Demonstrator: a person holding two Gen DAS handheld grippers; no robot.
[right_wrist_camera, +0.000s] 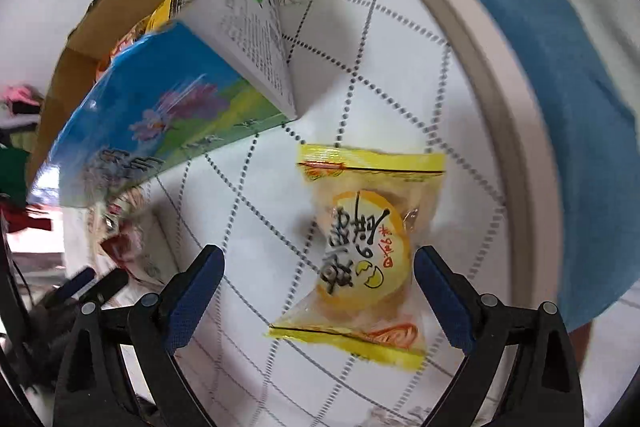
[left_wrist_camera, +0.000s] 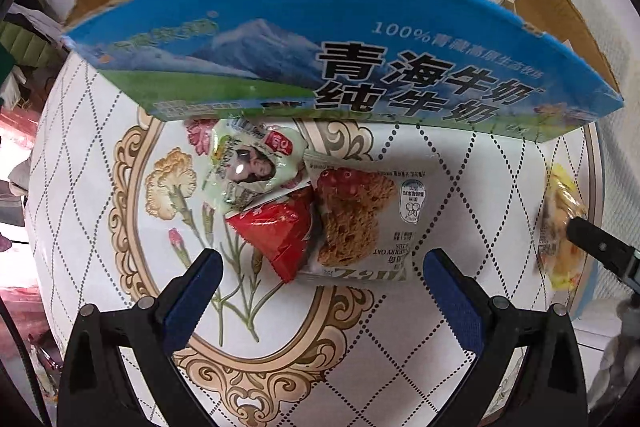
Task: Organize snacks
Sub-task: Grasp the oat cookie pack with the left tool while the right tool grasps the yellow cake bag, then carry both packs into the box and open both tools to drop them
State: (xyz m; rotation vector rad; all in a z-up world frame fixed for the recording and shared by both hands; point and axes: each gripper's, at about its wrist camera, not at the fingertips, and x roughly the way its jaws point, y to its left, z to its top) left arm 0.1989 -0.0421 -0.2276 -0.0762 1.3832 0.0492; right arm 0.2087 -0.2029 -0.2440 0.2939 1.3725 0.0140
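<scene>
table: patterned white top | on it: milk carton box, four snack packets

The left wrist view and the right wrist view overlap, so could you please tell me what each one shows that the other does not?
Only the left wrist view shows the snacks inside the milk carton, the green-white packet clearly, and the open left gripper above the oat-bite packet.

Only the right wrist view shows the yellow packet's printed front, the table's rim, blue cloth, and the open right gripper.

Both show the carton, the patterned tabletop, the red packet and the yellow packet.
</scene>
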